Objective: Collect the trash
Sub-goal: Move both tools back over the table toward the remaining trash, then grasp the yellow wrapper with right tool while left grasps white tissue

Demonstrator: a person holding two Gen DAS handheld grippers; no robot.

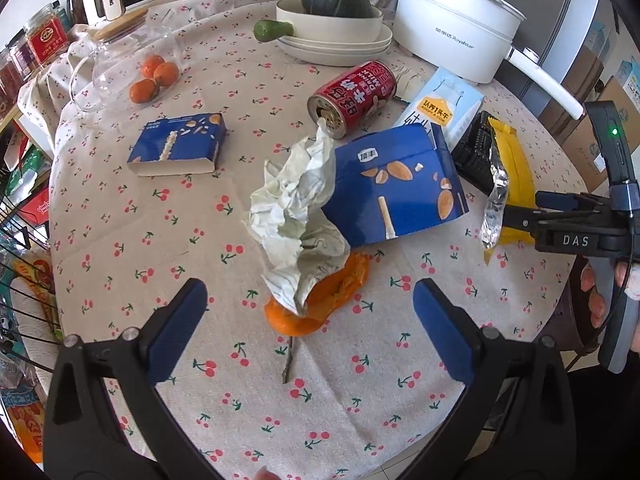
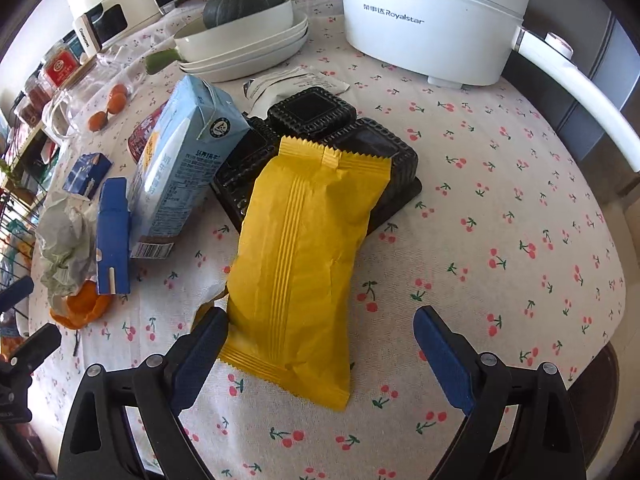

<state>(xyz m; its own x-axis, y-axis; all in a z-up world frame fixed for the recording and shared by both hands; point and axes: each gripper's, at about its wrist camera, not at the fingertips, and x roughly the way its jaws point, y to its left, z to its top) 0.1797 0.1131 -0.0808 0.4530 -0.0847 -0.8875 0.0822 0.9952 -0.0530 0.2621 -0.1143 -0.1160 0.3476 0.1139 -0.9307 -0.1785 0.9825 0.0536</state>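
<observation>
Yellow wrapper (image 2: 304, 264) risk: off-centre between my spread, empty right gripper (image 2: 320, 344).
Closing may skid it; left gripper (image 1: 310, 320) released above tissue (image 1: 296, 216).

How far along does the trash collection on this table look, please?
Done: nothing visibly collected. In hand: the open right gripper straddles the yellow wrapper without clamping it; the left gripper hovers open near the crumpled paper. Left: orange peel, red can, blue boxes.

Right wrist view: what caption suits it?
Open right gripper poised around a yellow wrapper on the cherry-print tablecloth.
</observation>
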